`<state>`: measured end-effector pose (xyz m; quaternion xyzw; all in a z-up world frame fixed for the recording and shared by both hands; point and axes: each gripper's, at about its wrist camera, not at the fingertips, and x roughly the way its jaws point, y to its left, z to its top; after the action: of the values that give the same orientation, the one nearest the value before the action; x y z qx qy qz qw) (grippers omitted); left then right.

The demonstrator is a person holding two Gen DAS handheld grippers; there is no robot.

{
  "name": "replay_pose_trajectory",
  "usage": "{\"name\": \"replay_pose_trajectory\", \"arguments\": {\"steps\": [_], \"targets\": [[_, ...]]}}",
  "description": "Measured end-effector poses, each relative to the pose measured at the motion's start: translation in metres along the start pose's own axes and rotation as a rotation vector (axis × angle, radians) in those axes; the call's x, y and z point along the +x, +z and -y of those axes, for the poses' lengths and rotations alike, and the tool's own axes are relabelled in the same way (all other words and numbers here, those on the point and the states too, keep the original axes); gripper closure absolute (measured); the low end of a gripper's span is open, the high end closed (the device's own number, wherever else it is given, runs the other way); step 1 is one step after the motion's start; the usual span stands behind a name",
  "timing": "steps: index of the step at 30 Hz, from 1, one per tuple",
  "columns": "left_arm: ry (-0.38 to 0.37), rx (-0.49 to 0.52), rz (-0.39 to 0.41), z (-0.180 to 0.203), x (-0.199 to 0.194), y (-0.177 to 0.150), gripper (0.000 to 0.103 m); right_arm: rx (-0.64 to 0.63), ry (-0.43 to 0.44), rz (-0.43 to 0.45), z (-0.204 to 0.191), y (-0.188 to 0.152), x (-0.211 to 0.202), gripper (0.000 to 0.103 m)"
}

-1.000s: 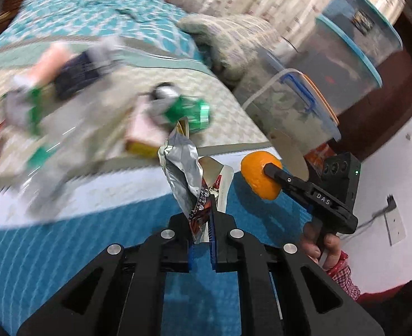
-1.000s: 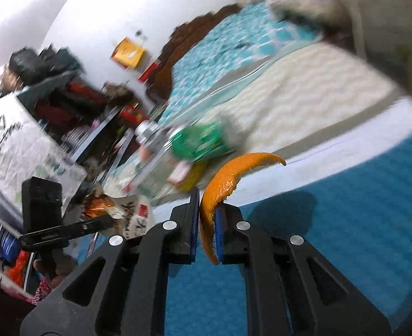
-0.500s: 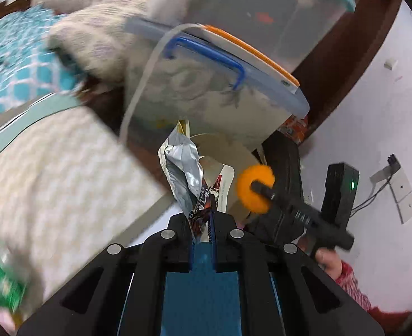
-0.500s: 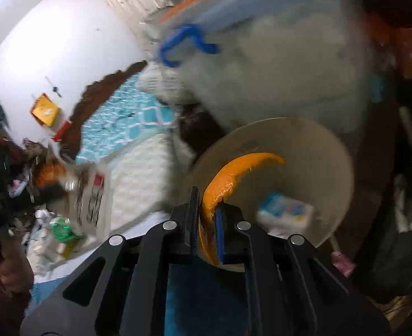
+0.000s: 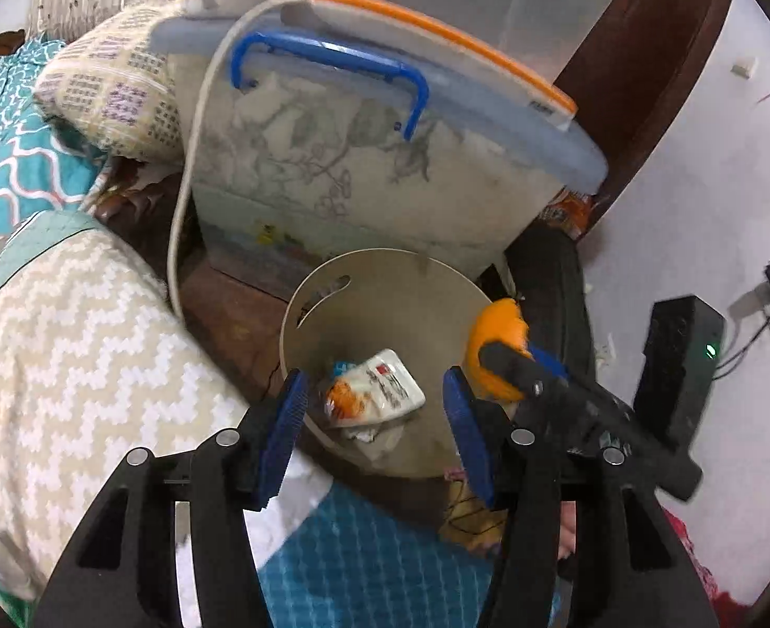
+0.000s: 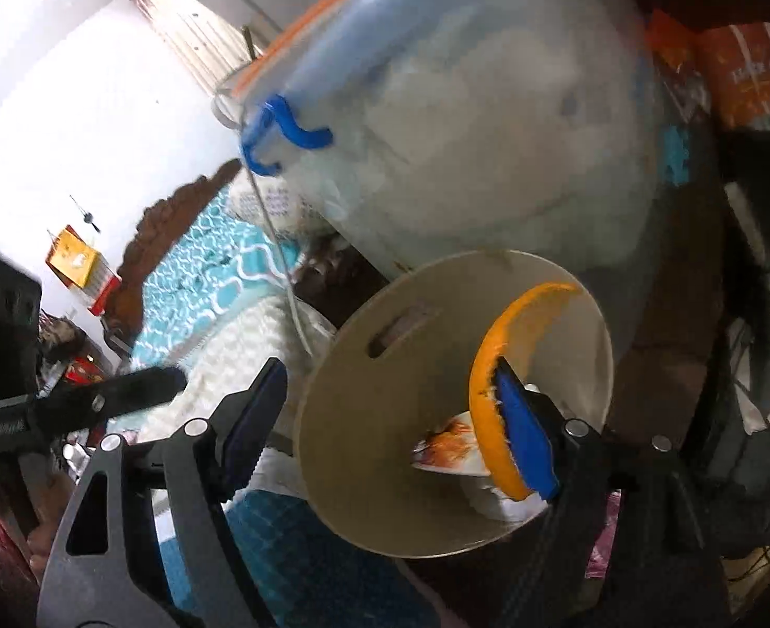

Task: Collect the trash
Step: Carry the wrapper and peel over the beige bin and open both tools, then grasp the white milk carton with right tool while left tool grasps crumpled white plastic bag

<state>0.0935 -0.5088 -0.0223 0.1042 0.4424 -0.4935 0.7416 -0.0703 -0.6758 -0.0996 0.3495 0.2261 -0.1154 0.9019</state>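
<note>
My left gripper (image 5: 377, 421) hangs over a round beige bin (image 5: 385, 282), its jaws opening with nothing between them. The white and orange snack wrapper (image 5: 371, 390) lies in the bin below. My right gripper (image 6: 392, 418) is over the same bin (image 6: 332, 382), its jaws opening wide. A curved orange peel (image 6: 489, 392) still clings to the right finger's blue pad and is clear of the other pad. In the left wrist view the peel (image 5: 494, 345) shows at the tip of the right gripper, over the bin's right rim.
A clear storage box with a blue handle (image 5: 374, 157) stands right behind the bin, with more boxes above it. The bed with a chevron blanket (image 5: 70, 340) and a patterned pillow (image 5: 112, 89) lies to the left. A white cable (image 5: 186, 157) hangs beside the box. Dark bags (image 5: 552, 288) stand to the right.
Both grippers swung from over the bed to above the bin and opened. The wrapper left the left jaws and fell into the bin. The right jaws released their squeeze on the peel.
</note>
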Motion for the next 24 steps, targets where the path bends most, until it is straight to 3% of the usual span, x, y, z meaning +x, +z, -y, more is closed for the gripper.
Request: {"name": "replay_pose_trajectory", "arguments": {"steps": [5,11,17,24], "targets": [[-0.008,-0.049,0.052,-0.027,-0.054,-0.040,0.046,-0.049,-0.033,-0.026,-0.018,0.002,0.012,0.024],[0.075,-0.119,0.131,-0.072,-0.137,-0.106,0.045,-0.049,-0.038,0.002,-0.033,0.008,0.006,0.024],[0.234,-0.275,0.235,-0.134,-0.236,-0.185,0.045,-0.058,0.023,0.035,-0.065,0.006,-0.007,0.024],[0.420,-0.462,0.333,-0.186,-0.327,-0.258,0.045,-0.120,0.136,-0.048,-0.130,-0.021,0.016,0.025]]}}
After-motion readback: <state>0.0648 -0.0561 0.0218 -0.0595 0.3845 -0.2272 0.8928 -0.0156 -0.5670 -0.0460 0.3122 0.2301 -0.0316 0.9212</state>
